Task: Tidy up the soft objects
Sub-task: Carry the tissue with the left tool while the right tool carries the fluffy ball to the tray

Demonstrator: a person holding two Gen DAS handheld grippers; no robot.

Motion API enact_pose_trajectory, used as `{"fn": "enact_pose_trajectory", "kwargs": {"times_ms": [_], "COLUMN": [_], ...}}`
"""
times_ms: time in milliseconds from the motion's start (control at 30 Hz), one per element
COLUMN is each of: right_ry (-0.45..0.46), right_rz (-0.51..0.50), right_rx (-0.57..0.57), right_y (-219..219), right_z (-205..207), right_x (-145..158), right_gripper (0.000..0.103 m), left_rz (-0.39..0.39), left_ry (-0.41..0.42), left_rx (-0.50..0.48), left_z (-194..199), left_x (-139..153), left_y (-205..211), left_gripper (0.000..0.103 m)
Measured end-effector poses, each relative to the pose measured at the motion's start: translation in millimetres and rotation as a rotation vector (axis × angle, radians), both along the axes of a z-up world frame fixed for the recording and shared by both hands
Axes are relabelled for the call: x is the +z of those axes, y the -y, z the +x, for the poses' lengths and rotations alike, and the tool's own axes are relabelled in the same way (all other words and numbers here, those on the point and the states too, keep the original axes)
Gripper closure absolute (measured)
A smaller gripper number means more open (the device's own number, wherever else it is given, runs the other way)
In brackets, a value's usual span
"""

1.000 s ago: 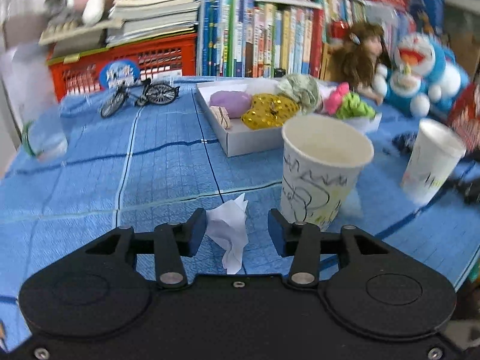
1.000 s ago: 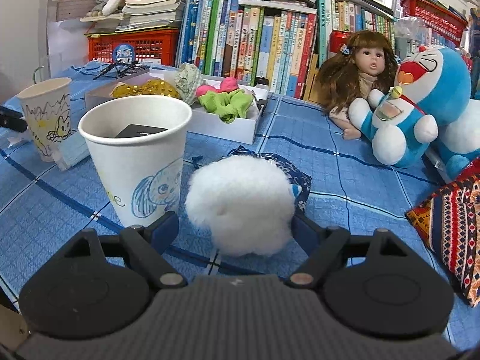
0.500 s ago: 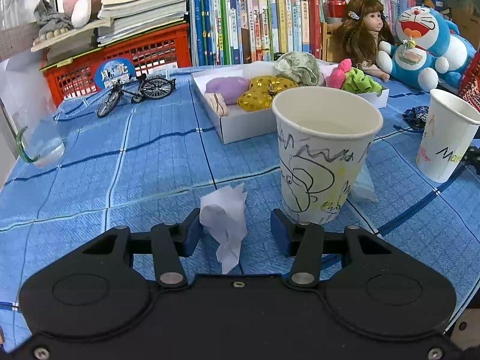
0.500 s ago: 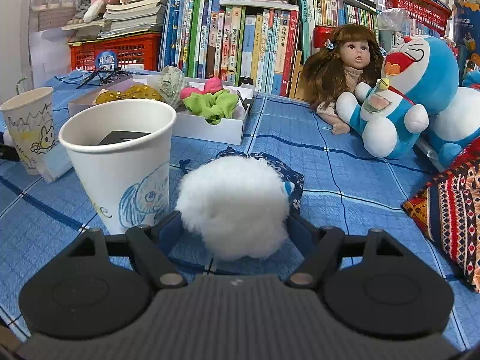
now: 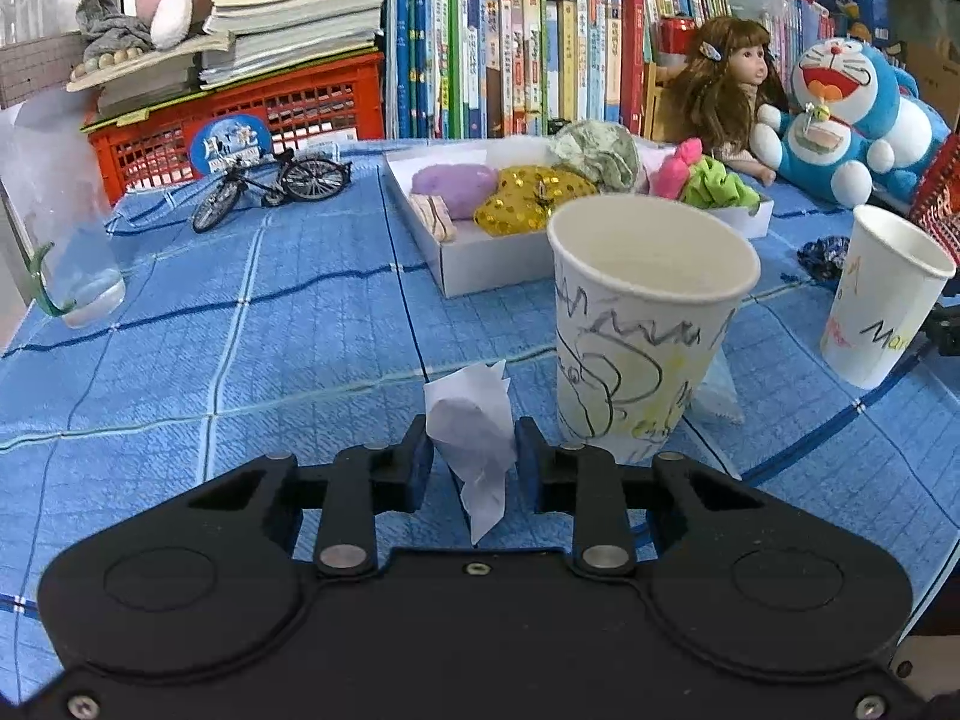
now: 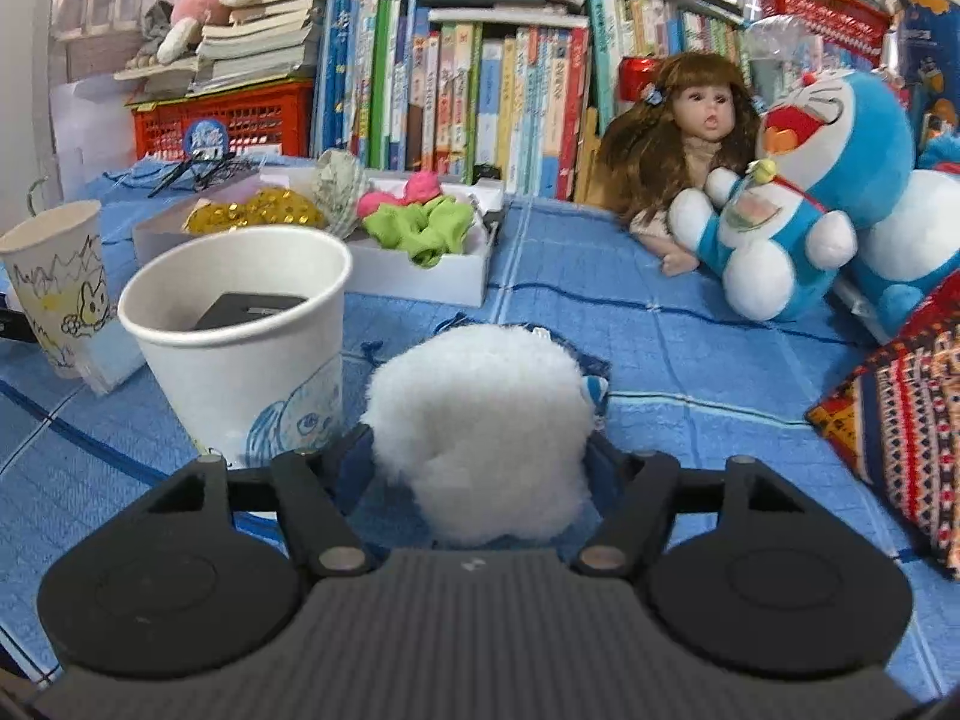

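My left gripper point(image 5: 471, 450) is shut on a crumpled white tissue point(image 5: 474, 426) just above the blue cloth, left of a doodled paper cup point(image 5: 642, 324). My right gripper point(image 6: 480, 456) is shut on a white fluffy ball point(image 6: 480, 432), right of a paper cup with a blue drawing point(image 6: 240, 342) that holds a dark object. A white box point(image 5: 480, 264) behind the cups holds soft things: purple, gold, patterned, pink and green pieces. It also shows in the right wrist view point(image 6: 420, 276).
A dark blue cloth piece point(image 6: 588, 360) lies behind the ball. A doll point(image 6: 678, 144), a blue plush point(image 6: 810, 198) and a patterned cushion point(image 6: 900, 432) sit at right. A toy bicycle point(image 5: 270, 186), a glass point(image 5: 72, 252), a red crate point(image 5: 240, 120) and books stand behind.
My left gripper's fingers have closed in on the tissue. My right gripper's fingers have closed in on the fluffy ball and squeezed it narrower.
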State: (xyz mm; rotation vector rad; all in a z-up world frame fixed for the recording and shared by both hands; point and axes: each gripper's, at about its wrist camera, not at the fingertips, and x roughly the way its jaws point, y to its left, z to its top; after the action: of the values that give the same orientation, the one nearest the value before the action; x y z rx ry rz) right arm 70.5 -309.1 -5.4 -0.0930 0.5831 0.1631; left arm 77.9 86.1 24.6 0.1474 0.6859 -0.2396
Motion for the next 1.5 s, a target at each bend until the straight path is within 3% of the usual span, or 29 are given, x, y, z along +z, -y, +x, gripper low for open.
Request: {"fn": "enact_pose_trajectory", "kwargs": {"times_ms": [500, 800, 967, 1200, 1500], "right_ry": [0.036, -0.085, -0.176, -0.296, -0.416], "right_rz": [0.036, 0.042, 0.033, 0.067, 0.047], "right_rx": [-0.129, -0.06, -0.036, -0.02, 0.012], "right_y": [24, -15, -42, -68, -96], "right_z": [16, 80, 118, 161, 196], "right_x": [79, 115, 114, 101, 77], "right_gripper": [0.032, 0.031, 0.031, 0.031, 0.031], "left_rz": [-0.065, -0.145, -0.197, -0.195, -0.145], "left_ry": [0.073, -0.065, -0.158, -0.259, -0.31], "left_rx": [0.031, -0.025, -0.022, -0.015, -0.033], "left_z": [30, 99, 141, 179, 195], "left_x": [66, 90, 89, 70, 49], "left_y": [-9, 16, 23, 28, 40], "left_gripper": [0.076, 0.076, 0.076, 0.076, 0.076]}}
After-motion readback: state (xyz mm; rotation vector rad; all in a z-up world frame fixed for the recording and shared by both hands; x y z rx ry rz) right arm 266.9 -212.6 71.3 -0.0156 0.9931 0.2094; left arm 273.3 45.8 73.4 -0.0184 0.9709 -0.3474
